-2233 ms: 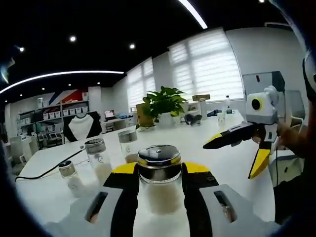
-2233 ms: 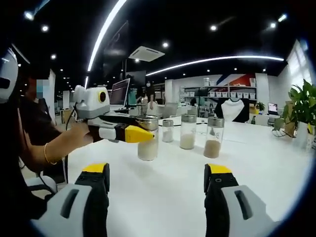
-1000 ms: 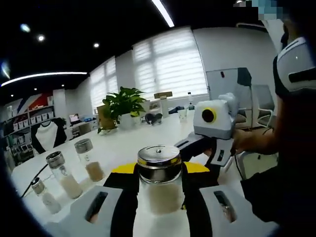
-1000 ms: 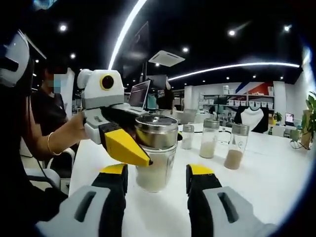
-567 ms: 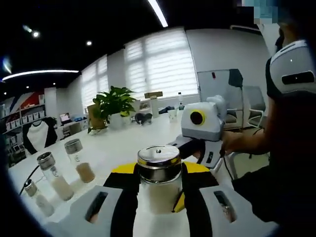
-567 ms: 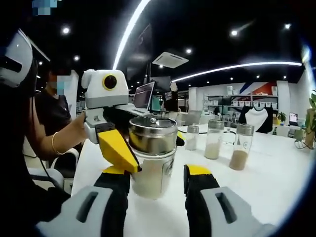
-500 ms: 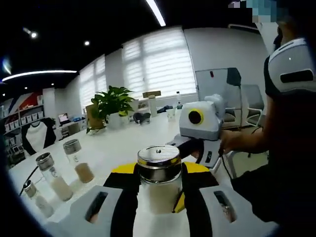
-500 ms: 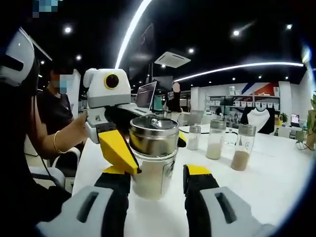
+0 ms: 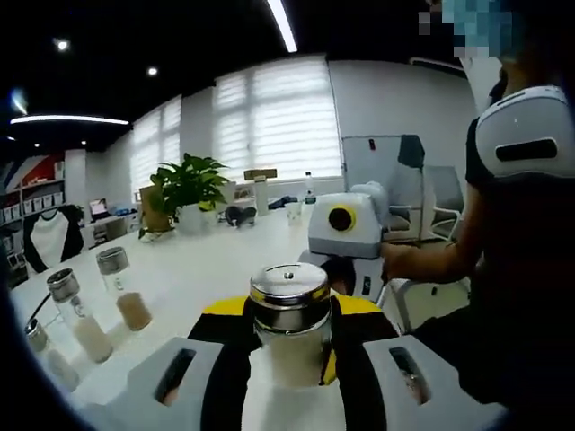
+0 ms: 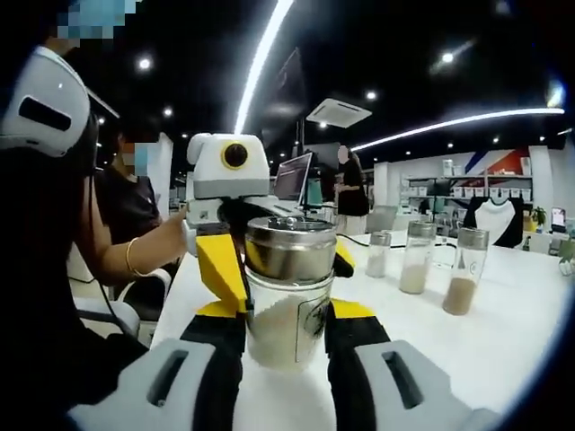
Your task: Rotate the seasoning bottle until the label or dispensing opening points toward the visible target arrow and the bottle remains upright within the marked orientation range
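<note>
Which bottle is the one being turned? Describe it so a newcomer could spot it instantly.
On the long white table, go to the end nearest the person, away from the row of three slim bottles. The seasoning bottle stands there between both grippers' yellow-tipped jaws: wider than the others, broad steel lid, white powder, small label.

The steel-capped glass seasoning bottle (image 9: 289,323) stands on the white counter (image 9: 198,269); three smaller glass jars (image 9: 79,314) at nine o'clock.

White table (image 9: 207,260) carries three jars (image 9: 115,285), plant (image 9: 184,189).

obstacles: three jars (image 9: 115,289) left | white table (image 9: 198,269) open beyond, seemingly
</note>
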A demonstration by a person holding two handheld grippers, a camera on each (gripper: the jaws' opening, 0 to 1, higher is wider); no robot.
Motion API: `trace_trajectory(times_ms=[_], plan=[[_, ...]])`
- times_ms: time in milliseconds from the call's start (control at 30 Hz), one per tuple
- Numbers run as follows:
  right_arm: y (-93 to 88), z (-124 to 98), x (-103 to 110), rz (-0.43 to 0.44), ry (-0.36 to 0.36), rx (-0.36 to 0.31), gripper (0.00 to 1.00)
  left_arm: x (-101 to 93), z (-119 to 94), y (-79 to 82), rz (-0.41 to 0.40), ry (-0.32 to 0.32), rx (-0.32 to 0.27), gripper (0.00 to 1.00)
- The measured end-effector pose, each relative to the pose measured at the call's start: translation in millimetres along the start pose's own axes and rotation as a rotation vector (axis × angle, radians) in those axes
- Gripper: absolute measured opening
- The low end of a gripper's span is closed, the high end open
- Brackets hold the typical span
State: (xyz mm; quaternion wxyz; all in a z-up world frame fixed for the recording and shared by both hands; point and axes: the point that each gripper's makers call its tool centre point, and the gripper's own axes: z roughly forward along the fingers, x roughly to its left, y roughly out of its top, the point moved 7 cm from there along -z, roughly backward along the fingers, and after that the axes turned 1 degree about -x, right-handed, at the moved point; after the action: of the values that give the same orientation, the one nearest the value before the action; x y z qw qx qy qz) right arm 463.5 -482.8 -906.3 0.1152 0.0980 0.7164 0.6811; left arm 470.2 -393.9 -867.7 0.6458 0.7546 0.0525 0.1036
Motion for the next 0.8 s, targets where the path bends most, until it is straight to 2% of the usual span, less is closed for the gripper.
trace_trajectory(times_ms=[133,300,400,567,633,700,800], plan=[[-0.7,1.7,-4.6,0.013,-0.08,-0.022,0.31,3.1,2.2,0.9,0.029,0.039,0.012,0.36],[0.7,2.6,-13.9,0.044,-0.215,-0.041,0.31,12.7,5.3,2.2,-0.004,0.16,-0.004,0.35],[-0.9,4.1,-22.3,0.057,-0.304,-0.045,0.31,17.1,9.1,0.4,-0.016,0.212,-0.014,0.35],[-9.4,10.3,-34.5,0.098,-0.4,-0.066,0.31,26.4,17.1,-8.6,-0.054,0.321,-0.02,0.35],[-14.0,10.6,-39.3,0.088,-0.46,-0.05,0.31,29.5,19.7,-12.5,-0.044,0.366,-0.018,0.34],[-16.7,11.3,-41.8,0.085,-0.5,-0.045,0.31,31.5,21.4,-16.3,-0.069,0.435,-0.031,0.34],[-19.8,14.1,-42.7,0.065,-0.552,-0.026,0.31,31.3,23.9,-20.8,-0.084,0.487,-0.036,0.34]])
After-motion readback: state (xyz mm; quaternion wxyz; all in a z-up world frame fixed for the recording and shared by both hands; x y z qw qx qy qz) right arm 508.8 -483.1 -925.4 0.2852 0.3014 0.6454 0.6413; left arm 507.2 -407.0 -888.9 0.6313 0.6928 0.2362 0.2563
